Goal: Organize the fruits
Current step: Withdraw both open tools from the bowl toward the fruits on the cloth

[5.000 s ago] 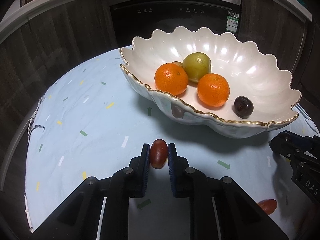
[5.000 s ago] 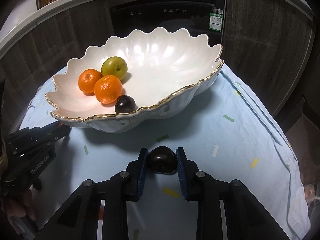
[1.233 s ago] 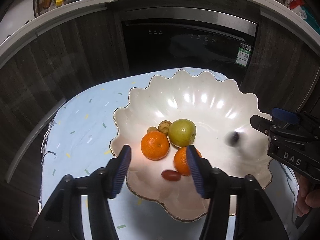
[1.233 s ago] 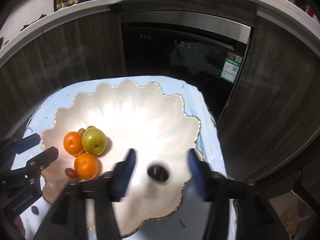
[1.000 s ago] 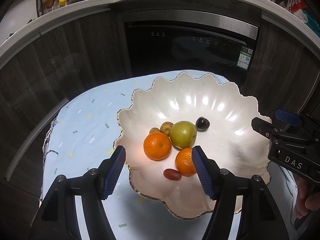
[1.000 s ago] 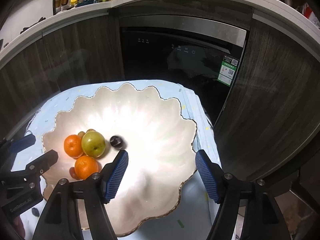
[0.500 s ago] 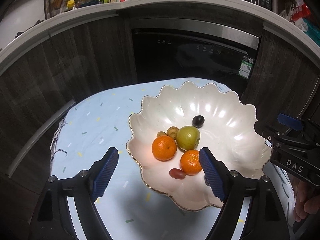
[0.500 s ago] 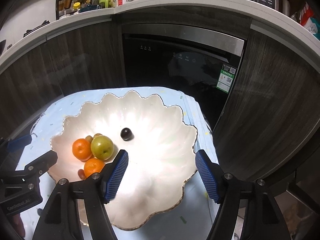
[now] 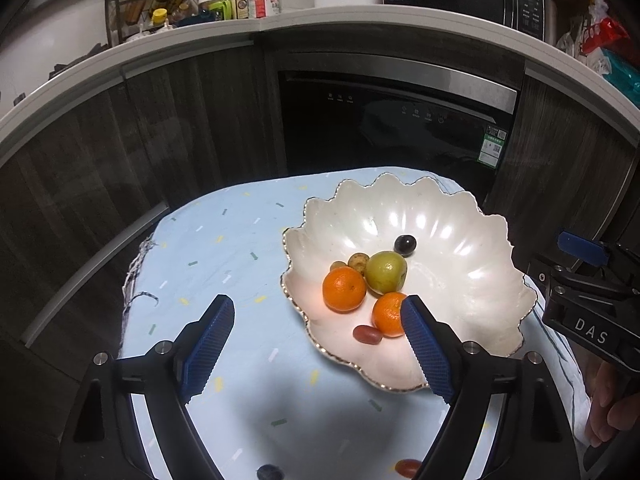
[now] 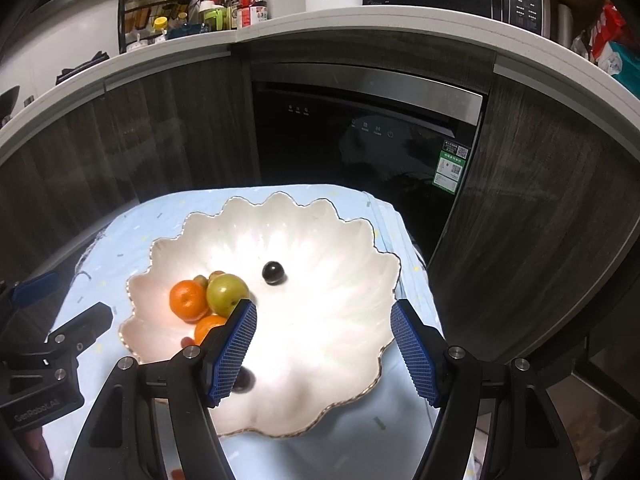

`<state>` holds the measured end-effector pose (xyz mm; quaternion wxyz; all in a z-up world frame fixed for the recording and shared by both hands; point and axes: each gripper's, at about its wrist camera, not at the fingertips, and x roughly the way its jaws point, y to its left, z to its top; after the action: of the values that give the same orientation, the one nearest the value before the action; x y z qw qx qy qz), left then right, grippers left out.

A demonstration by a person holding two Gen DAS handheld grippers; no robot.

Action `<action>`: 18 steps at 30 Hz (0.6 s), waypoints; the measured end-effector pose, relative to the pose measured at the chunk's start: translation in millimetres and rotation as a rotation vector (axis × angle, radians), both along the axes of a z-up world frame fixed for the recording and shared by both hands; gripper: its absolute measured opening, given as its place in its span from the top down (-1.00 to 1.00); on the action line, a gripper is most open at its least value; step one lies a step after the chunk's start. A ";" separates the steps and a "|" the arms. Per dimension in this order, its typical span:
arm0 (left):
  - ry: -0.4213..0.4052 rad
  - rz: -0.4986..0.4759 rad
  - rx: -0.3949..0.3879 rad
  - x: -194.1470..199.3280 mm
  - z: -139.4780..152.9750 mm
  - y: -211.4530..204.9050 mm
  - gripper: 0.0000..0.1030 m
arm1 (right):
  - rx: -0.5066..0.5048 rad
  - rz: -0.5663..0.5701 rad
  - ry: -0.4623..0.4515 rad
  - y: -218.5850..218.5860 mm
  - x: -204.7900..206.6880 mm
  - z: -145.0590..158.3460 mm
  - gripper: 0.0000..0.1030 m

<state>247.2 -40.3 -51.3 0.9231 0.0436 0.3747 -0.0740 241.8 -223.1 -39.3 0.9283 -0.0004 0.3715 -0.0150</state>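
Note:
A white scalloped bowl (image 9: 460, 272) with a gold rim stands on the pale blue cloth. In it lie two oranges (image 9: 344, 290), a green fruit (image 9: 386, 272), small brown fruits (image 9: 358, 263), a red oblong fruit (image 9: 367, 334) and a dark round fruit (image 9: 405, 244). My left gripper (image 9: 316, 304) hangs above the bowl's near-left rim, its jaws opening with nothing between them. Over the bowl's (image 10: 340, 360) near side my right gripper (image 10: 324, 308) is open and holds nothing. The dark round fruit (image 10: 273, 272) rests past the green one. A second dark fruit (image 10: 243, 380) shows beside my right gripper's left finger.
Two small fruits lie on the cloth near its front edge, one dark (image 9: 270, 472) and one red (image 9: 408, 467). Dark cabinets and a black built-in appliance (image 9: 400, 128) stand behind the table. A hand (image 9: 608, 412) holds the other gripper at the right.
Both grippers rose and drew back from the bowl. The left jaws spread wider. The dark fruit rolled across the bowl and stopped behind the green fruit.

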 end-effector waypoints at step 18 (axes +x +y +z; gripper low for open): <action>-0.021 0.055 -0.024 -33.8 5.2 34.2 -0.66 | 0.011 0.001 -0.022 25.7 -31.7 6.2 -0.37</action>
<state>213.4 -6.1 -46.0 0.9292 0.0231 0.3651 -0.0523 210.2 -197.4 -33.1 0.9323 0.0049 0.3615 -0.0125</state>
